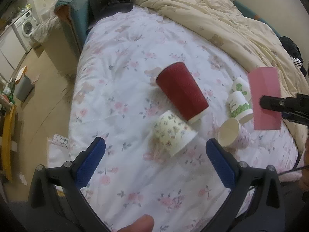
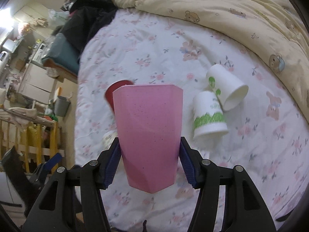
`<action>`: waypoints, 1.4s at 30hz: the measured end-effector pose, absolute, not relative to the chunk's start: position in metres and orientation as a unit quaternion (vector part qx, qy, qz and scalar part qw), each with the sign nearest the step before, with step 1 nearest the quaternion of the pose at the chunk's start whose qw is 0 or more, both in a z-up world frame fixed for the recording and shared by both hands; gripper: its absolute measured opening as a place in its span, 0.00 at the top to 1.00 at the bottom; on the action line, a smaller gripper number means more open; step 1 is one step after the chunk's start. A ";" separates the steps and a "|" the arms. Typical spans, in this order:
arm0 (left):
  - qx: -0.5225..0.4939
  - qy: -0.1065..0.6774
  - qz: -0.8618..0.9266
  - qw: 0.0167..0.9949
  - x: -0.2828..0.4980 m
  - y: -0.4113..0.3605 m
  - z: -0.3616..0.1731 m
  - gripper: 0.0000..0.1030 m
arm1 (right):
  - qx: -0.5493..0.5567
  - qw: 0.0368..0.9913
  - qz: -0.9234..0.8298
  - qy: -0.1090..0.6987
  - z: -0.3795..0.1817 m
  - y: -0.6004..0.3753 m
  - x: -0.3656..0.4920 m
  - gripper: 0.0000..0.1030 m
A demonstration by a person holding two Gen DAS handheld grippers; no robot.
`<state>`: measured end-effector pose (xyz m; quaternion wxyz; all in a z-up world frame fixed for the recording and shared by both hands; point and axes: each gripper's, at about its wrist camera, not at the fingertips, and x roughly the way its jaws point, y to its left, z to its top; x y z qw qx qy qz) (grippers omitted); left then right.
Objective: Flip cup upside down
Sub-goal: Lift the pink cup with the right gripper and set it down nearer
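Note:
My right gripper [image 2: 148, 150] is shut on a pink faceted cup [image 2: 147, 131], held above the bed with its wide rim pointing away from the camera. The same pink cup [image 1: 264, 100] shows at the right of the left wrist view, with a dark arm of the right gripper across it. My left gripper [image 1: 154, 148] is open and empty above the floral sheet. Just beyond its fingers, a floral-print paper cup [image 1: 173, 133] lies tilted on the bed. A red cup [image 1: 181, 92] lies on its side behind it.
Two white cups with green print [image 2: 210, 114] [image 2: 227, 85] lie on the sheet to the right, and a pale pink cup [image 1: 231, 133] lies open toward the camera. A cream bear-print duvet [image 2: 231, 9] is heaped at the back. The bed's left edge drops to the floor [image 1: 38, 100].

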<state>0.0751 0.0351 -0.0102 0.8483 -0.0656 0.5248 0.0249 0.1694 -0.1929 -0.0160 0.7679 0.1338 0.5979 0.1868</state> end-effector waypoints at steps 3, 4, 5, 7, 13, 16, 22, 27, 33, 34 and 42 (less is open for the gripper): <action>-0.064 0.525 0.032 0.848 0.058 0.040 -0.011 0.00 | 0.145 0.768 0.197 0.592 -0.010 -0.194 0.148 0.41; -0.064 0.525 0.035 0.848 0.052 0.041 -0.012 0.00 | 0.150 0.766 0.201 0.592 -0.009 -0.194 0.141 0.41; -0.065 0.527 0.036 0.847 0.045 0.042 -0.013 0.00 | 0.153 0.764 0.206 0.592 -0.009 -0.194 0.133 0.41; -0.071 0.530 0.038 0.844 0.035 0.045 -0.015 0.01 | 0.156 0.761 0.213 0.593 -0.011 -0.192 0.118 0.41; -0.086 0.538 0.046 0.837 0.008 0.049 -0.024 0.00 | 0.166 0.734 0.234 0.615 -0.032 -0.177 0.075 0.41; -0.087 0.542 0.056 0.834 -0.001 0.050 -0.029 0.00 | 0.161 0.722 0.237 0.629 -0.049 -0.169 0.061 0.41; -0.085 0.543 0.082 0.831 -0.002 0.055 -0.036 0.01 | 0.162 0.689 0.228 0.669 -0.096 -0.157 0.050 0.41; -0.102 0.548 0.082 0.827 0.002 0.059 -0.041 0.00 | 0.152 0.674 0.223 0.688 -0.126 -0.149 0.053 0.41; -0.078 0.547 0.083 0.829 0.008 0.047 -0.044 0.01 | 0.169 0.663 0.211 0.698 -0.153 -0.153 0.057 0.41; -0.076 0.547 0.082 0.830 0.008 0.045 -0.044 0.01 | 0.167 0.665 0.210 0.697 -0.152 -0.153 0.058 0.40; -0.063 0.549 0.073 0.830 0.008 0.035 -0.047 0.01 | 0.165 0.672 0.203 0.692 -0.152 -0.154 0.058 0.13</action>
